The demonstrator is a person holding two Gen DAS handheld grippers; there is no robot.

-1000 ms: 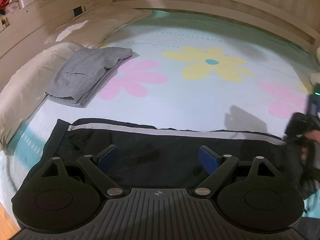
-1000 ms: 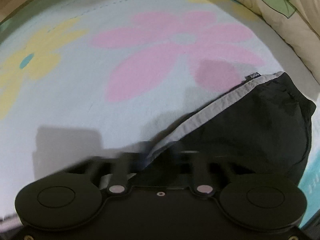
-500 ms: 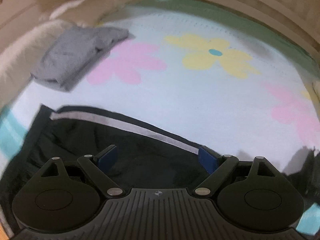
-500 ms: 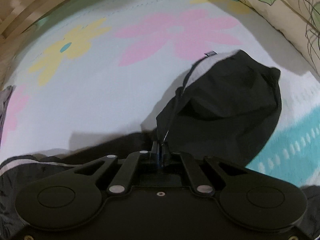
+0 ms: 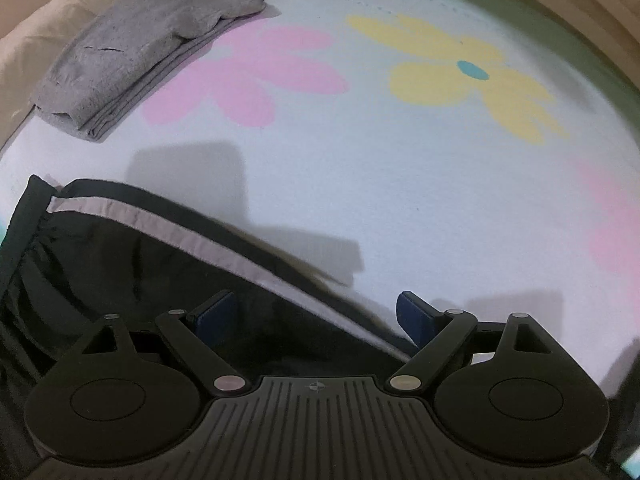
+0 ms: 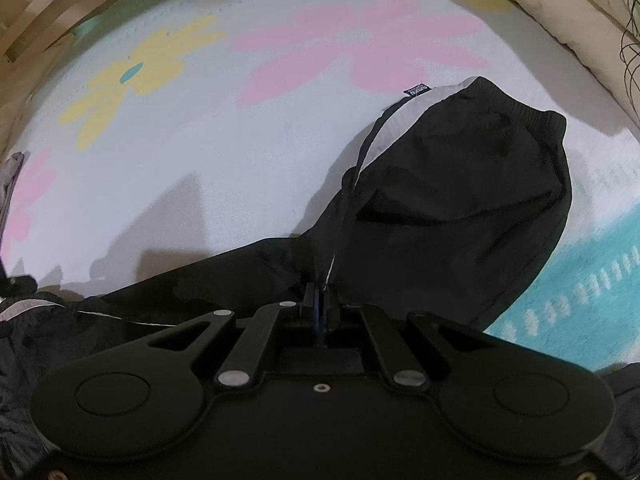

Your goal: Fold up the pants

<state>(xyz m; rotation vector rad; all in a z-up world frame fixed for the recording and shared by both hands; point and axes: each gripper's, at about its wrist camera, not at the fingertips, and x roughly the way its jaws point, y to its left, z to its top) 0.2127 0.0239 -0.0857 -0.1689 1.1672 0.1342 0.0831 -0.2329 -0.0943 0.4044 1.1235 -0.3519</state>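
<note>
Between the closed jaws of the right gripper [image 6: 322, 300] a fold of the black pants [image 6: 452, 200] is pinched; the two blue pads stand together with the cloth going up from them. From this grip the pants spread toward 1 o'clock in the right wrist view, where the waistband end lies bunched on the sheet [image 6: 200, 152], with a grey stripe [image 6: 394, 124] and a small label [image 6: 418, 90] at its upper edge. More black cloth runs out toward 9 o'clock, under the gripper body.

The left gripper [image 5: 316, 312] is wide open, and its blue pads [image 5: 214, 314] are well apart. Black cloth lies under and between them, but the pads do not press on it. In the left wrist view the pants fill the area from 6 to 9 o'clock, and the grey stripe [image 5: 168, 226] crosses them slantwise from 9 o'clock down toward 5 o'clock.

Farther out, the sheet is pale with a pink flower [image 5: 256, 76] at 12 o'clock and a yellow flower [image 5: 468, 76] at 1 o'clock. A folded grey garment [image 5: 140, 52] lies at 10 o'clock, well apart from the pants, beside a cream pillow [image 5: 48, 36]. In the right wrist view a second pillow [image 6: 568, 4] with a leaf print lies at 2 o'clock, and a turquoise band [image 6: 592, 280] of the sheet shows at 4 o'clock.
</note>
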